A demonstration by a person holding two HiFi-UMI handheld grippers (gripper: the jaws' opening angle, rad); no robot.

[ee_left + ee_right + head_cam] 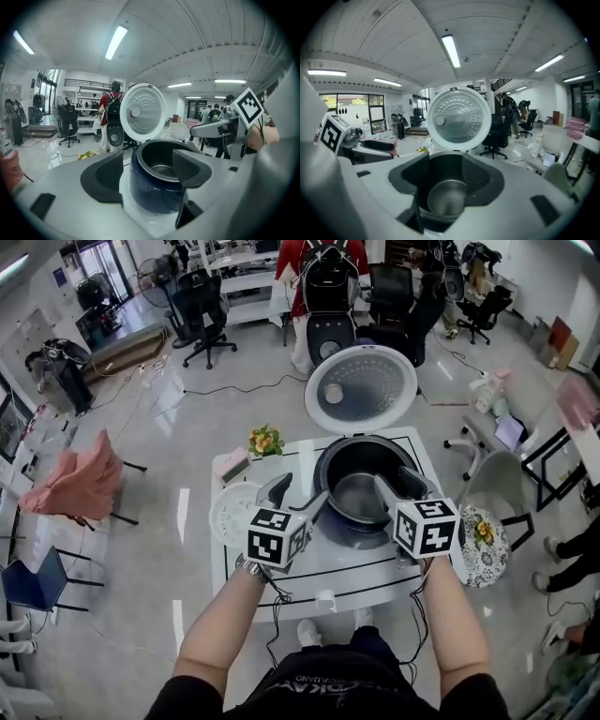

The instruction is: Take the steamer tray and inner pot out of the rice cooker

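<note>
Around: the steamer tray (232,513) lay on the white table (361,570), left of the rice cooker (370,526); flowers (265,440) were beyond it.
Far side: the cooker's lid (361,388) stood open.
Cooker: the inner pot (359,495) sat inside, its metal bottom showing.
My left tongs (298,495): wide, straddling the cooker's left wall.
My right tongs (400,486): wide, at the pot's right rim.

Glossy pale floor (169,427) all round, a black office chair (202,310) up back, strip light (116,42) glowing on the ribbed ceiling (187,28).
</note>
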